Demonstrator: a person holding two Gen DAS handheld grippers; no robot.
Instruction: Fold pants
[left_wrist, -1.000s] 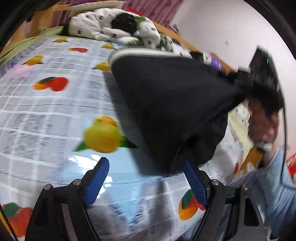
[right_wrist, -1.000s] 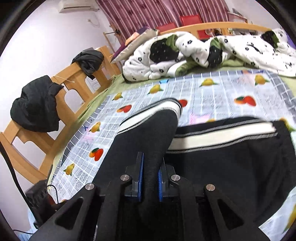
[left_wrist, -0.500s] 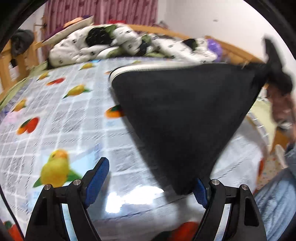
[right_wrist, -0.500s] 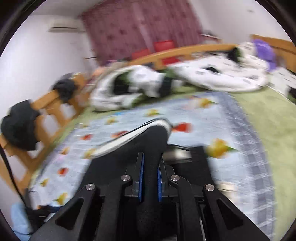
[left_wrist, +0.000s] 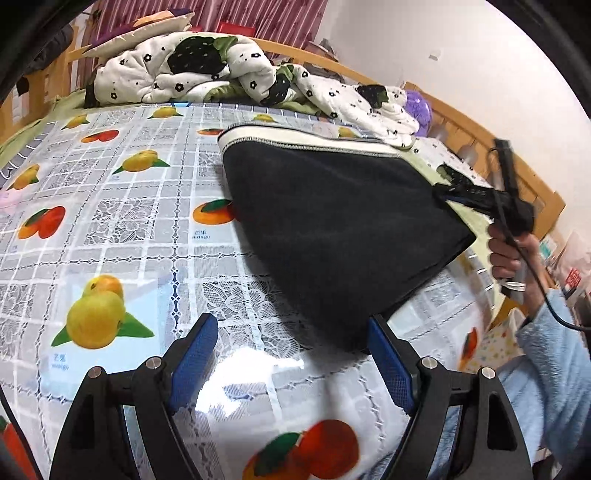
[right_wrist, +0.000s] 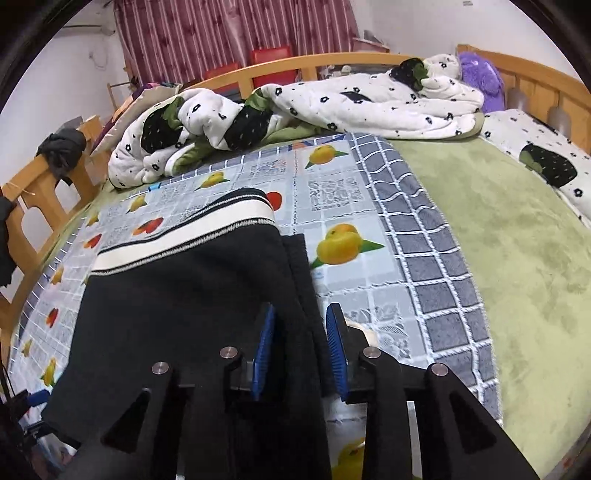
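I noted the right gripper (right_wrist: 300, 349) had just been opening, its 2 pads loose around the edge of the black fleece pants with a white striped waistband (right_wrist: 192, 295), now folded on the fruit-print plastic sheet (left_wrist: 122, 236). My left gripper (left_wrist: 291, 363) stood wide apart, empty. I judged this fold laid.

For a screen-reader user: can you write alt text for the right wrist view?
The right gripper, its jaws just opened, straddles the edge of black pants with a white-striped waistband, spread on a fruit-print cloth. A rumpled quilt lies behind.
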